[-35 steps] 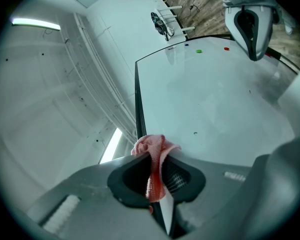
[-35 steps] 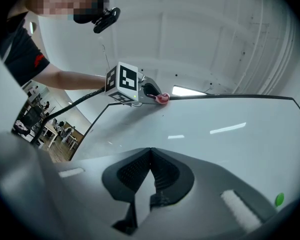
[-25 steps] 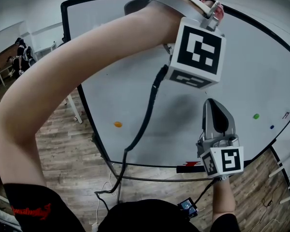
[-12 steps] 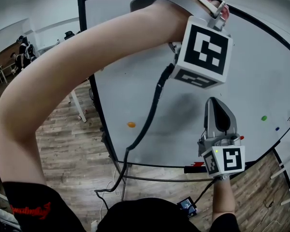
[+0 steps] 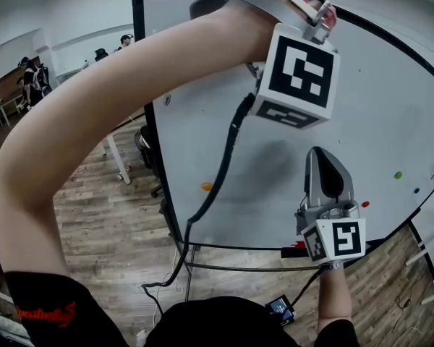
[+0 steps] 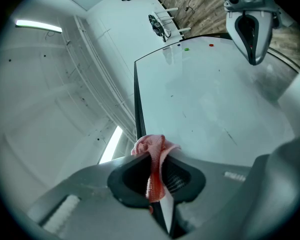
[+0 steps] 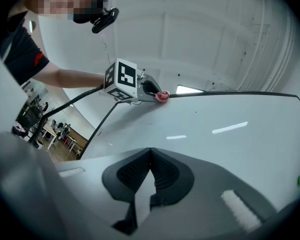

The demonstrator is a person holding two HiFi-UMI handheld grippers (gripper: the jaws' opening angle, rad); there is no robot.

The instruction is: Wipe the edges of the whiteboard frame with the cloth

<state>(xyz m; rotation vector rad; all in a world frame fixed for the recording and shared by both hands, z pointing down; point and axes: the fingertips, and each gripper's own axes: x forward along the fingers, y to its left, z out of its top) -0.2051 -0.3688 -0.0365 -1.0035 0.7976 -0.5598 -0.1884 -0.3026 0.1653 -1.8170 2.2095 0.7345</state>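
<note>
Left tool (image 6: 155,159): clamped on the pink cloth (image 6: 147,145), which is pressed to the whiteboard frame (image 6: 138,109).
Right tool (image 7: 150,151): jaws closed together, nothing gripped, held before the whiteboard (image 7: 215,129).

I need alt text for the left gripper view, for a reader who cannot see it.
The left gripper is shut on a pink cloth, held at the black frame of a whiteboard. The right gripper shows at the board's far end.
</note>
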